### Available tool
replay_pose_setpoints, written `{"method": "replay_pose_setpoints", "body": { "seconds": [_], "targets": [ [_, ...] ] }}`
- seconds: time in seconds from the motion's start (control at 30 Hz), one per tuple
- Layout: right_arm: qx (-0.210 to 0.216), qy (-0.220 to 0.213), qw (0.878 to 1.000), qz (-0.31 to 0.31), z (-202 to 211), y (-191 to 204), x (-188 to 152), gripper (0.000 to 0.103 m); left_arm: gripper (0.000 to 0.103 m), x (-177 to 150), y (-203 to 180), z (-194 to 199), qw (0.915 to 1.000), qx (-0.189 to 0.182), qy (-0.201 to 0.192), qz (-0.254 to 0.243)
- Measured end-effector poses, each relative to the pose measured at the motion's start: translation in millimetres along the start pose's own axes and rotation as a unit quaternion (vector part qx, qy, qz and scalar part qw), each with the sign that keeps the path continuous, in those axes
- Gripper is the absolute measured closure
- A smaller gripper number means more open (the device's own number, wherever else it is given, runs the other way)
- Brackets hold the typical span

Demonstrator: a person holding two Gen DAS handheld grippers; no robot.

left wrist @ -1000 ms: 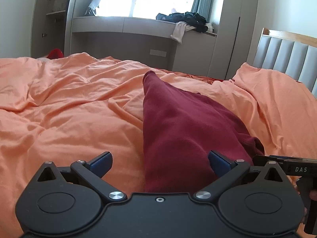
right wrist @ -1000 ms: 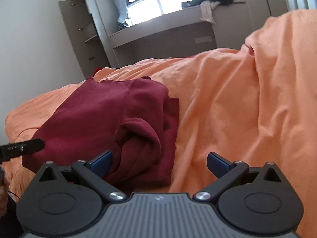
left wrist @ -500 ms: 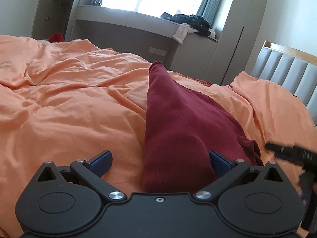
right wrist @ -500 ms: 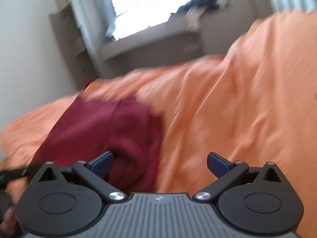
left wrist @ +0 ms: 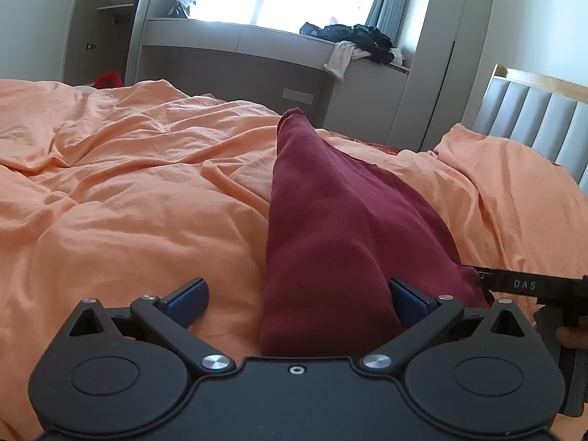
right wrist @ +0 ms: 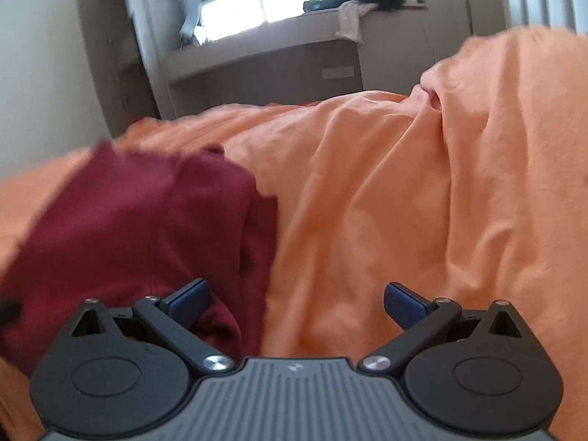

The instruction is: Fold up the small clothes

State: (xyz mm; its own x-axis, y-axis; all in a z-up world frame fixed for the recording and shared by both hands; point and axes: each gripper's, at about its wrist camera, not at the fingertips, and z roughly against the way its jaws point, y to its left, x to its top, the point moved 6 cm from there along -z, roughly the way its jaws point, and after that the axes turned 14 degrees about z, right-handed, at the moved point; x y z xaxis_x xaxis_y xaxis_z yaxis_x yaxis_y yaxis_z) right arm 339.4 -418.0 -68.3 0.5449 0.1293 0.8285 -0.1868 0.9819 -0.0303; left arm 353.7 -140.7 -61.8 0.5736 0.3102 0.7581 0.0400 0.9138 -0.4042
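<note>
A dark red garment (left wrist: 330,228) lies folded lengthwise on the orange bed cover (left wrist: 121,198), running away from me. My left gripper (left wrist: 296,297) is open and hovers at the garment's near end, the cloth reaching between its blue fingertips. In the right wrist view the red garment (right wrist: 136,228) fills the lower left, blurred. My right gripper (right wrist: 297,299) is open at the garment's right edge, its left fingertip over the cloth, its right one over the cover. The right tool's black body (left wrist: 533,286) shows at the right edge of the left view.
A grey window bench (left wrist: 242,62) with a heap of dark and white clothes (left wrist: 360,42) stands beyond the bed. A padded headboard (left wrist: 533,114) rises at the right. A raised fold of the orange cover (right wrist: 496,128) bulks up on the right. A red item (left wrist: 108,80) lies far left.
The right gripper swung quickly and now looks along the garment's right edge, lower and closer. The left gripper shifted slightly; its view tilted. Both stayed open.
</note>
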Motion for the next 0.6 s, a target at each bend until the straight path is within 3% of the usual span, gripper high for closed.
{"method": "replay_pose_setpoints", "body": {
  "seconds": [0.23, 0.3, 0.47, 0.6],
  "targets": [
    [-0.024, -0.006, 0.999, 0.027, 22, 2, -1, 0.000, 0.000, 1, -2, 2, 1.0000, 0.009, -0.001, -0.002],
    [-0.024, -0.026, 0.999, 0.024, 28, 1, 0, 0.000, 0.000, 1, -2, 2, 0.9999, 0.012, 0.002, -0.001],
    [0.048, -0.093, 0.994, -0.027, 32, -4, 9, 0.000, 0.000, 2, -2, 3, 0.9999, 0.013, 0.010, 0.002],
    [0.117, -0.088, 0.987, -0.068, 13, -5, 12, 0.000, 0.000, 2, -2, 3, 0.9998, 0.014, 0.010, 0.003]
  ]
}}
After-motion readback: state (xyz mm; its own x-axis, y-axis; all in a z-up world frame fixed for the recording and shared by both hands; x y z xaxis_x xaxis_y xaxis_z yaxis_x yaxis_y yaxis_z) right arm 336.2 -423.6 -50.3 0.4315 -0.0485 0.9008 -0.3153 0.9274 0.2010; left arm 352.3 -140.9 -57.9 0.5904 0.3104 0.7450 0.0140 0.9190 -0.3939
